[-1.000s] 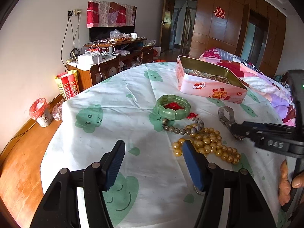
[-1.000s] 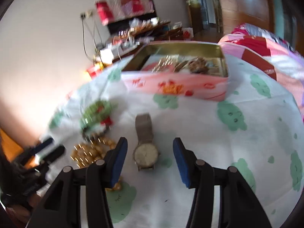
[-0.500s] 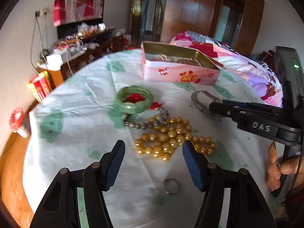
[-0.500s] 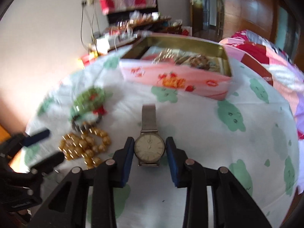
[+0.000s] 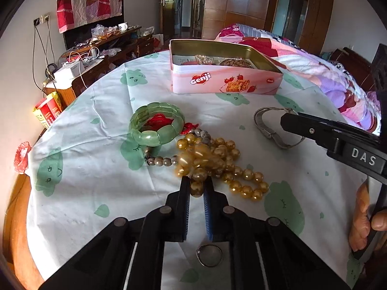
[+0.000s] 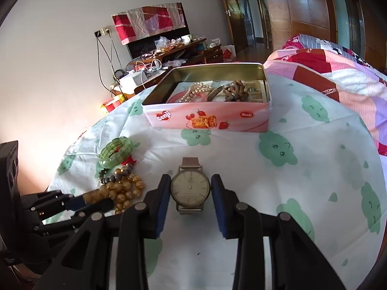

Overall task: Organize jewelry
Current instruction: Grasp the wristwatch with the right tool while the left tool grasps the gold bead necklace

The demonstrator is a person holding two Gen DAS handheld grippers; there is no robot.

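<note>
Bedroom table (image 6: 314, 169): left gripper (image 5: 196, 188) clamps amber beads (image 5: 217, 162); right gripper (image 6: 191, 188) pinches watch (image 6: 190, 187). Risk: round case slips, strand snags.

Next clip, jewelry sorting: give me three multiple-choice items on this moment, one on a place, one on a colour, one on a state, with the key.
1. Where does the green bracelet lie?
A. in the tin
B. on the tablecloth, left of the amber beads
C. on the bed

2. What colour are the walls of the tin?
A. pink
B. blue
C. black

3. What does the right gripper hold?
A. nothing
B. a ring
C. the watch

Key: B, it lies on the cloth beside the amber beads; A, pink printed walls; C, the pads clamp the watch case.
</note>
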